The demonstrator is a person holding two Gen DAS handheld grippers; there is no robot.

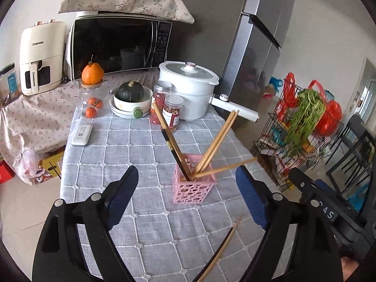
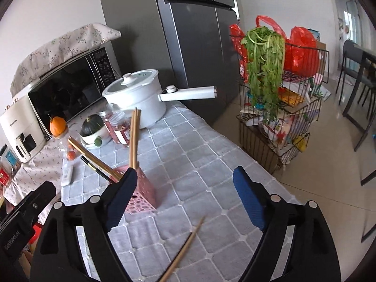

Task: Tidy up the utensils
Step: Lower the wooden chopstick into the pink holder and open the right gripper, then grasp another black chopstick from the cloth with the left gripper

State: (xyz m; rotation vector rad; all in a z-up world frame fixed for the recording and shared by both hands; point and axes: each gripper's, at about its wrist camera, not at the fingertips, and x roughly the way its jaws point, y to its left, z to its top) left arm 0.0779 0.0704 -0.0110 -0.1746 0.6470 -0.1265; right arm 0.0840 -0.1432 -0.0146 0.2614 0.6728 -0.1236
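Observation:
A pink perforated holder (image 1: 193,183) stands on the grey checked tablecloth (image 1: 141,141) and holds several wooden chopsticks (image 1: 216,138) and a dark one. It also shows in the right wrist view (image 2: 143,196), partly behind the left finger. Loose chopsticks (image 1: 222,250) lie on the cloth near the front edge, also in the right wrist view (image 2: 184,250). My left gripper (image 1: 186,181) is open and empty, above the cloth with the holder between its fingers in view. My right gripper (image 2: 185,183) is open and empty, above the loose chopsticks.
Behind the holder stand a white pot (image 1: 188,89) with a long handle, two red jars (image 1: 172,112), a bowl with a squash (image 1: 131,94), a glass jar, a remote (image 1: 81,135) and a microwave (image 1: 119,44). A wire rack (image 2: 277,108) with greens stands right of the table.

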